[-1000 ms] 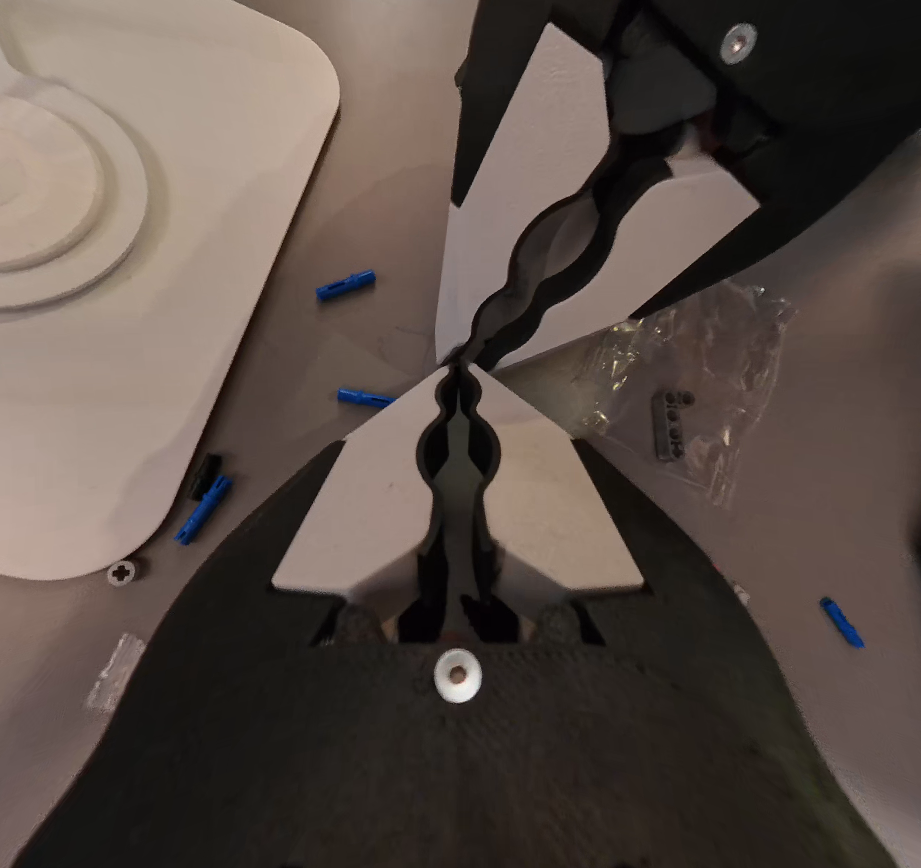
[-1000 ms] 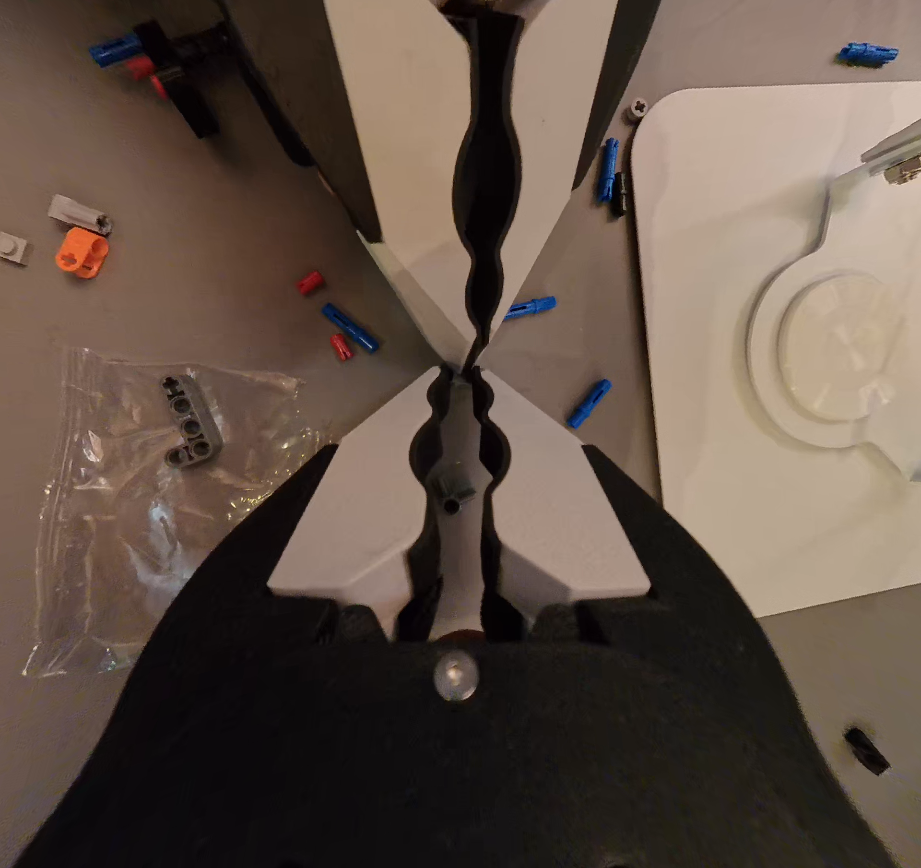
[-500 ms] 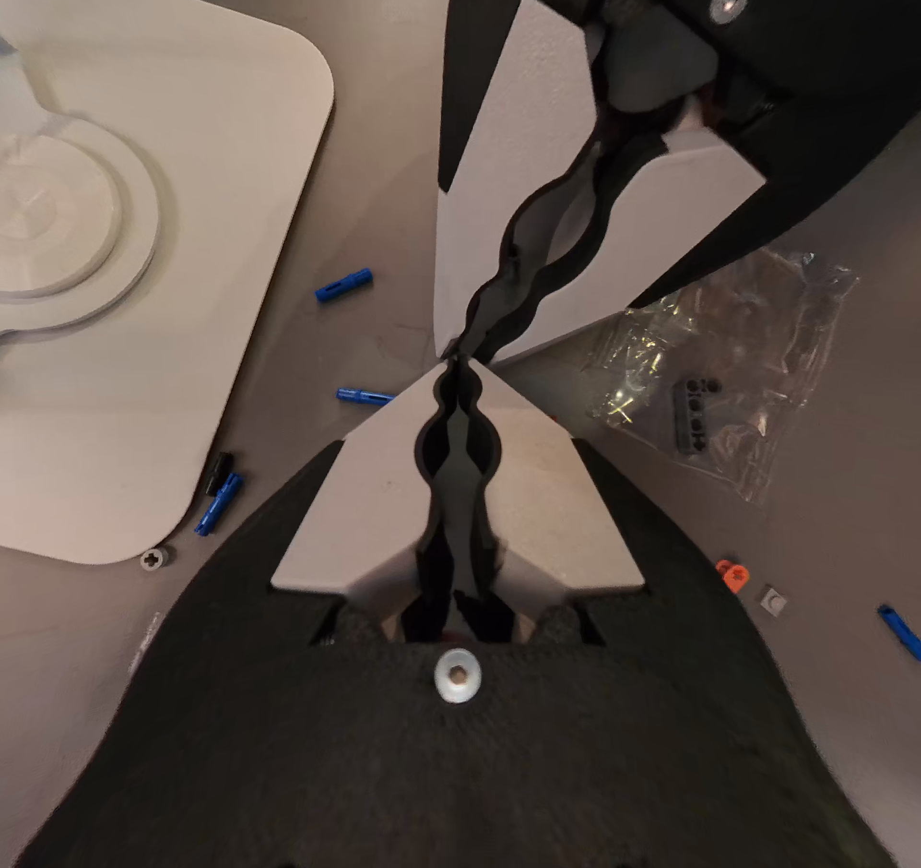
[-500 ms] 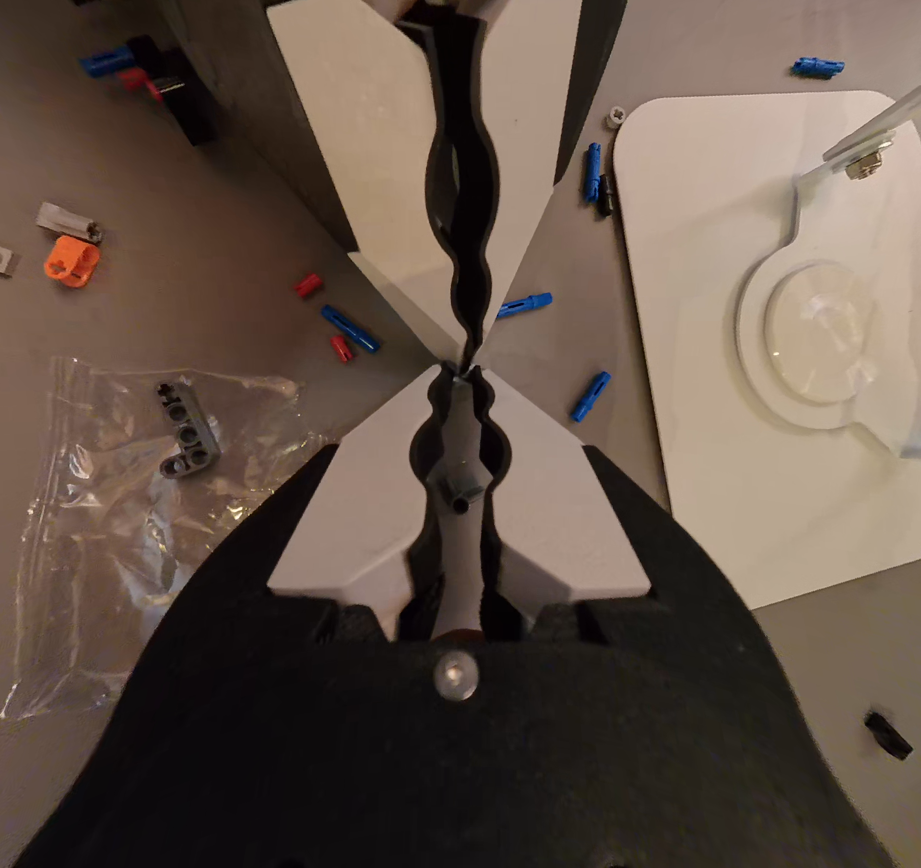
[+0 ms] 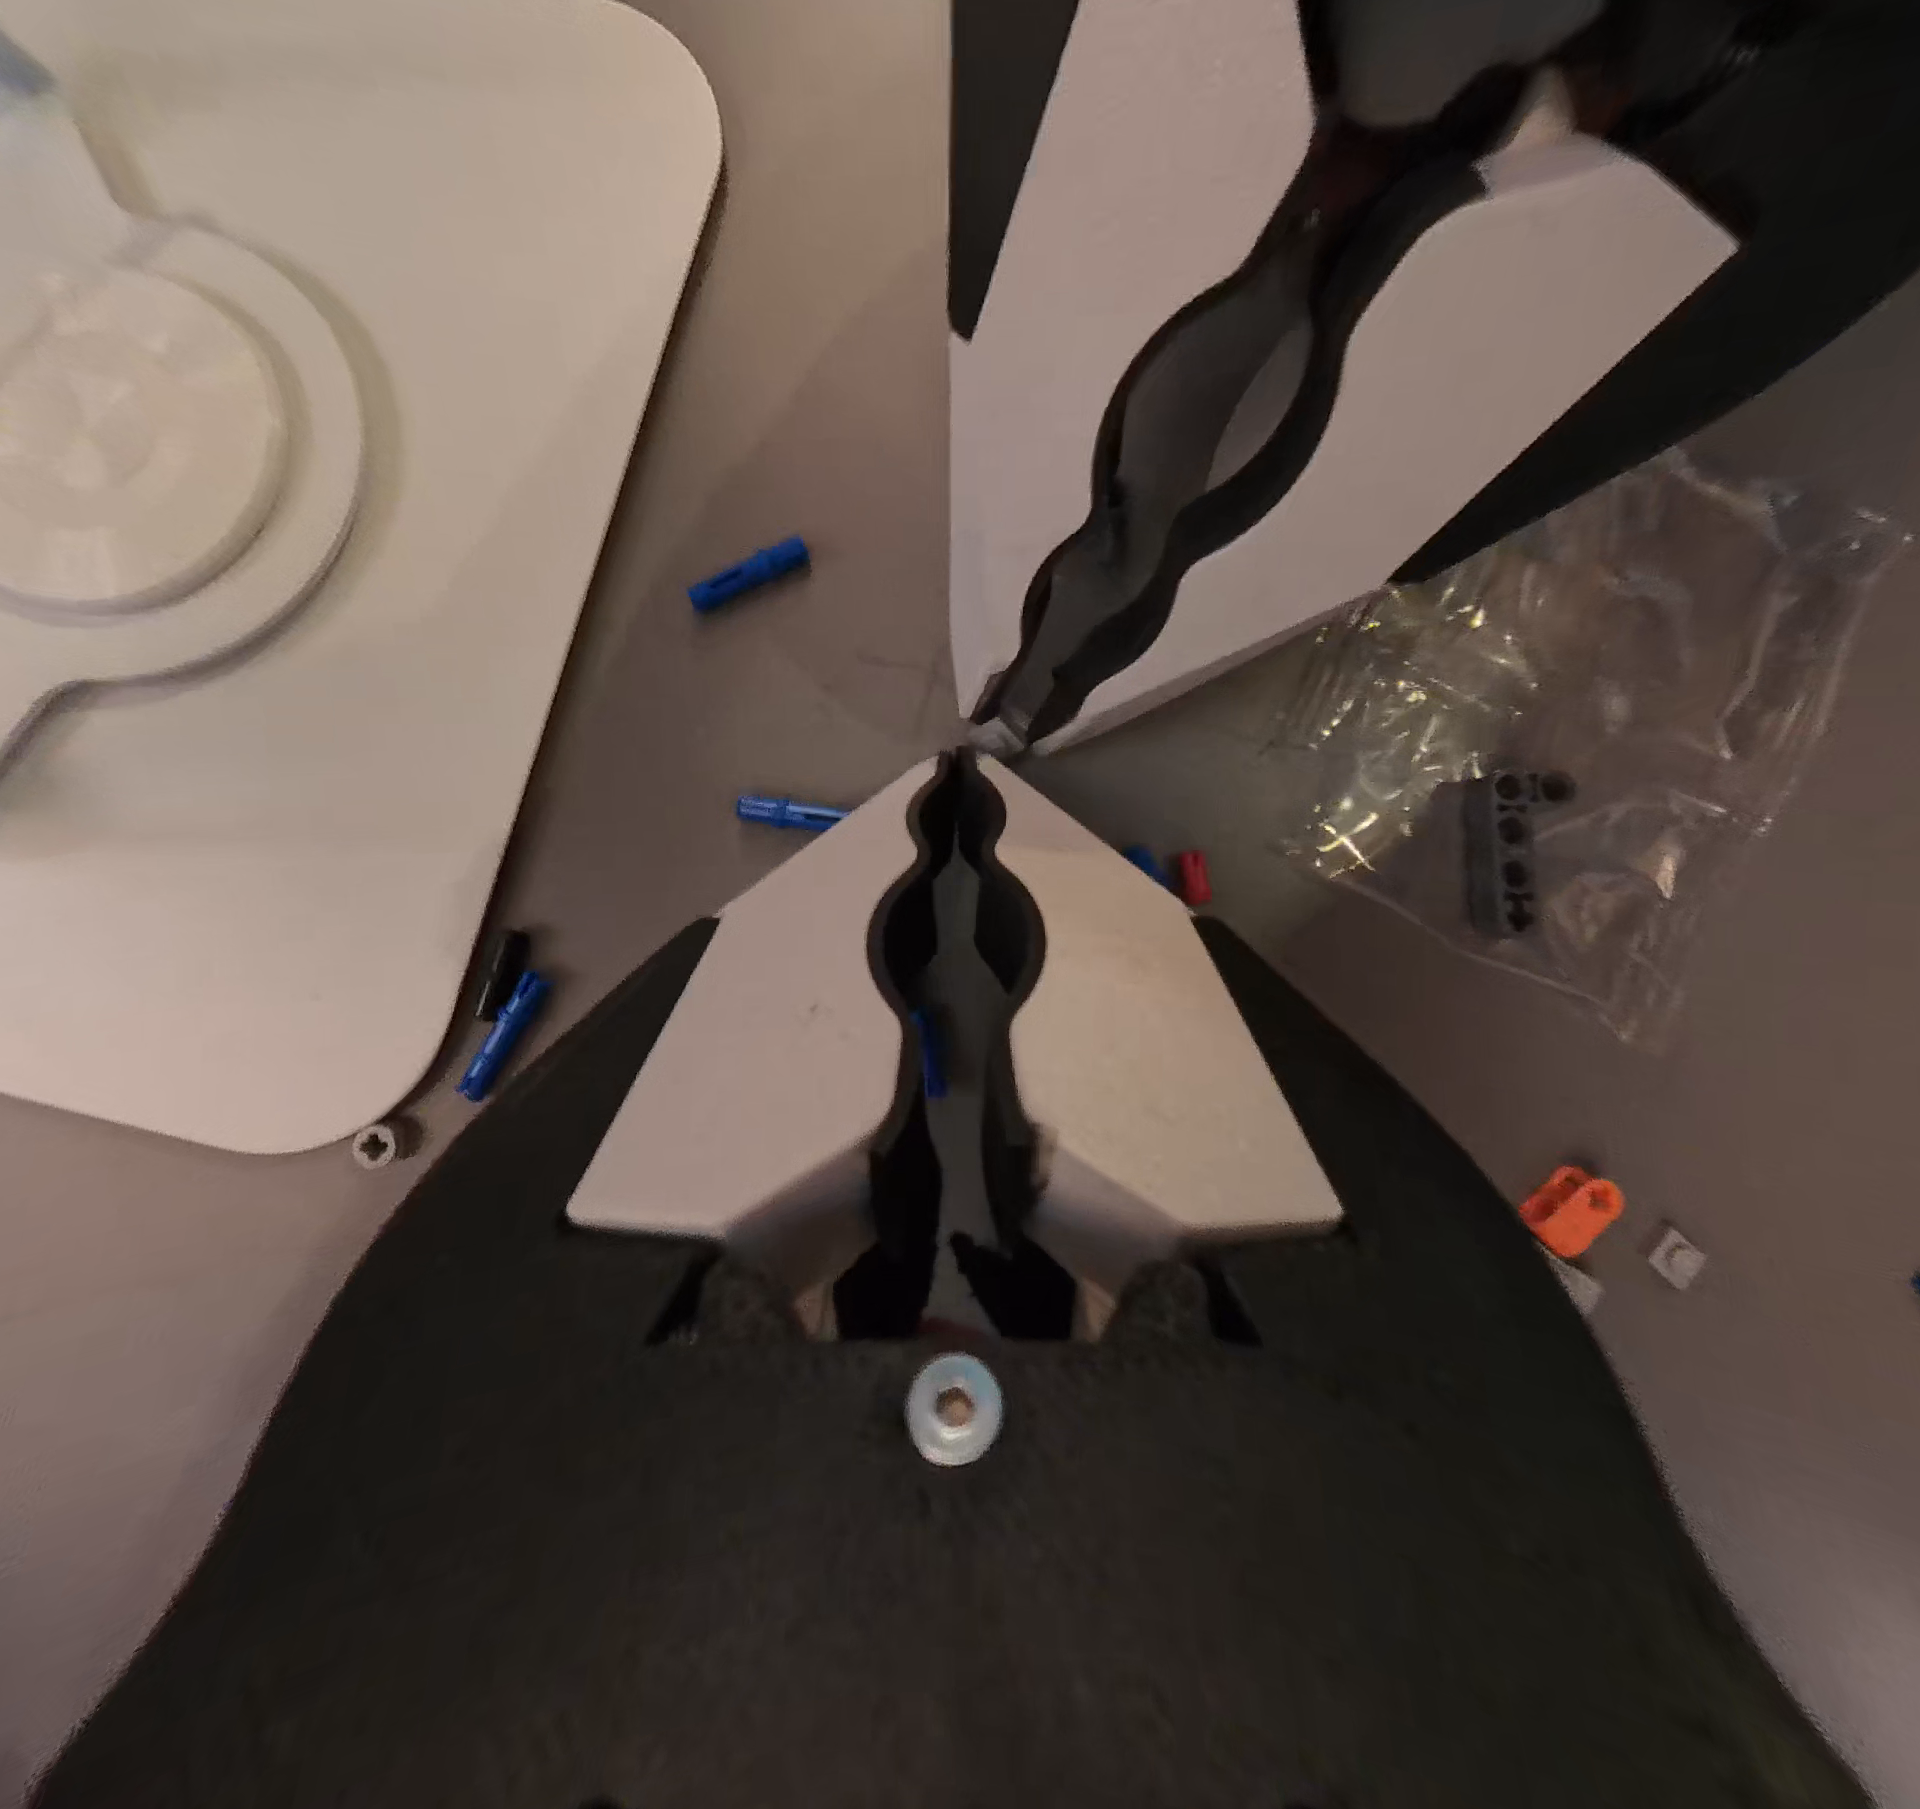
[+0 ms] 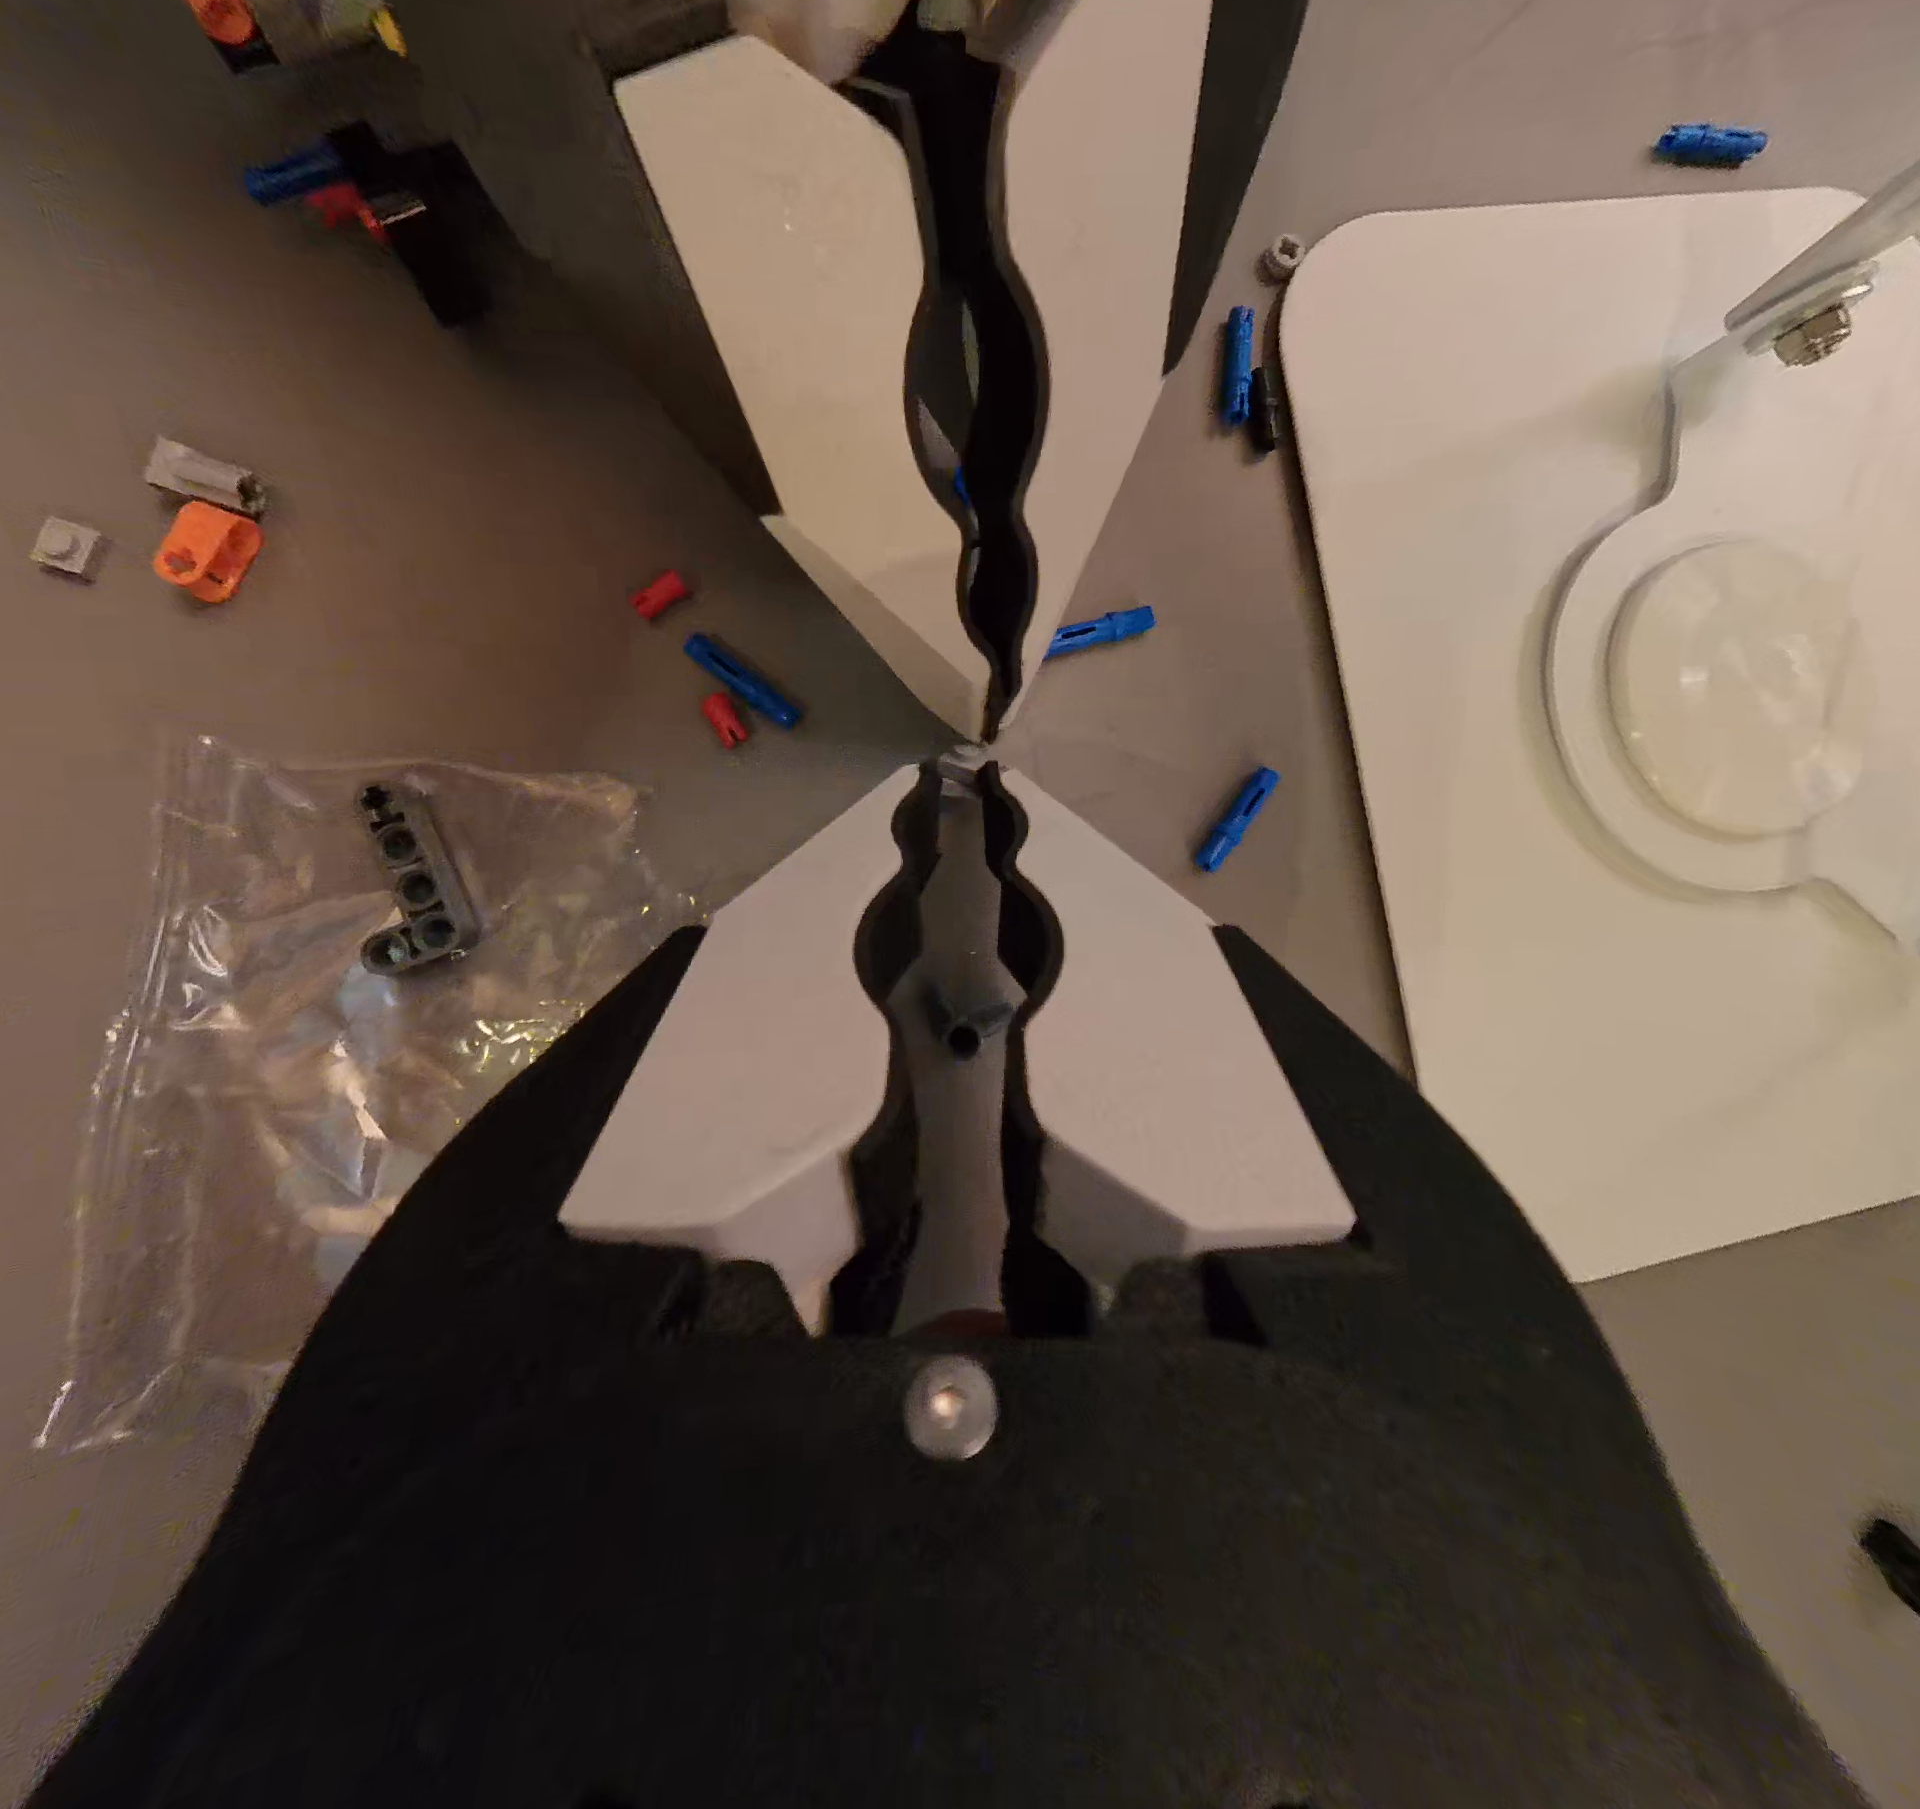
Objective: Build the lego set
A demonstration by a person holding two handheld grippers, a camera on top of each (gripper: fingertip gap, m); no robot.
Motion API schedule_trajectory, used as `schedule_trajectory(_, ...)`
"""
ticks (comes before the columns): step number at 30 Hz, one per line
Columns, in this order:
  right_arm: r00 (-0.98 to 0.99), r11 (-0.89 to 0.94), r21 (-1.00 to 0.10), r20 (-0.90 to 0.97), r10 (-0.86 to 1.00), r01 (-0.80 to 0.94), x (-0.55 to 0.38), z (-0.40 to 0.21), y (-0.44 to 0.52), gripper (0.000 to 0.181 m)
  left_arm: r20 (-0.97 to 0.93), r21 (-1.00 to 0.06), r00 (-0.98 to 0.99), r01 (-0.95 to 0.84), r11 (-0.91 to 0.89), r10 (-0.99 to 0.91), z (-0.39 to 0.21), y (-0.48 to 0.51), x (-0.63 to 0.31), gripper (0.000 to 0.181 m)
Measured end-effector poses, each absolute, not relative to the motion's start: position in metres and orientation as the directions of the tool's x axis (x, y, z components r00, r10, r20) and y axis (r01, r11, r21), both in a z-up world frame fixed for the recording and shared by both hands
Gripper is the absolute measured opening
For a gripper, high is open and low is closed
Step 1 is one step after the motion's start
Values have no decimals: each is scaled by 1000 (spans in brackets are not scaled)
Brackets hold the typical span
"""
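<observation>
My left gripper (image 5: 954, 772) and right gripper (image 6: 961, 772) meet tip to tip above the grey table, both with jaws closed. A tiny light grey Lego piece (image 6: 963, 760) sits pinched at the right gripper's tips; it also shows in the left wrist view (image 5: 995, 736), touching the left tips. I see nothing held between the left fingers. A small dark grey pin (image 6: 971, 1027) shows in the gap farther back between the right fingers; I cannot tell if it is held or lies below. Blue pins (image 6: 1236, 819) lie loose on the table.
A white board with a clear round dome (image 6: 1455, 824) lies on one side, also in the left wrist view (image 5: 468, 720). A clear bag (image 6: 260, 1084) holds a dark grey beam (image 6: 416, 886). Red pins (image 6: 660, 596), an orange connector (image 6: 208, 549) and a part-built model (image 6: 312, 14) lie nearby. Less than 4 cm separates the two grippers' tips. About 5 cm separates my right fingertips from the small dark grey pin (image 6: 971, 1027).
Both grippers stayed shut and tip to tip. The left view shifted, so the bag slid right and the orange connector and red pin came into view. The left gripper tilted slightly in the right view.
</observation>
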State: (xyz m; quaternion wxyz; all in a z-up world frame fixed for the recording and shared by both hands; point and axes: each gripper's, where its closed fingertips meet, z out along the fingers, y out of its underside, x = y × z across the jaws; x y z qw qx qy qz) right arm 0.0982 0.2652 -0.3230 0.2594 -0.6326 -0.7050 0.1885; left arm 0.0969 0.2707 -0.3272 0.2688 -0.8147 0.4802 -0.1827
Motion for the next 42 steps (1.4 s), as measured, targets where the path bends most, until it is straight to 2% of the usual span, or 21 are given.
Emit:
schedule_trajectory(11, -52, 99, -610, 94, 994, 786, 105, -322, 266, 7, 88, -629, 458, -663, -406, -885, -326, 264, 104, 0)
schedule_trajectory(21, -65, 130, -587, 132, 989, 799, 113, -318, 263, 15, 77, -633, 455, -665, -396, -887, -326, 263, 110, 0)
schedule_trajectory(30, -57, 118, -586, 121, 991, 802, 113, -322, 265, 6, 75, -632, 450, -669, -392, -890, -326, 262, 112, 0)
schedule_trajectory(38, -60, 109, -597, 102, 993, 795, 113, -322, 264, 6, 94, -671, 462, -625, -399, -882, -315, 267, 115, 0)
schedule_trajectory(42, -61, 102, -606, 87, 994, 789, 112, -322, 264, 6, 89, -654, 453, -644, -395, -887, -320, 267, 116, 0)
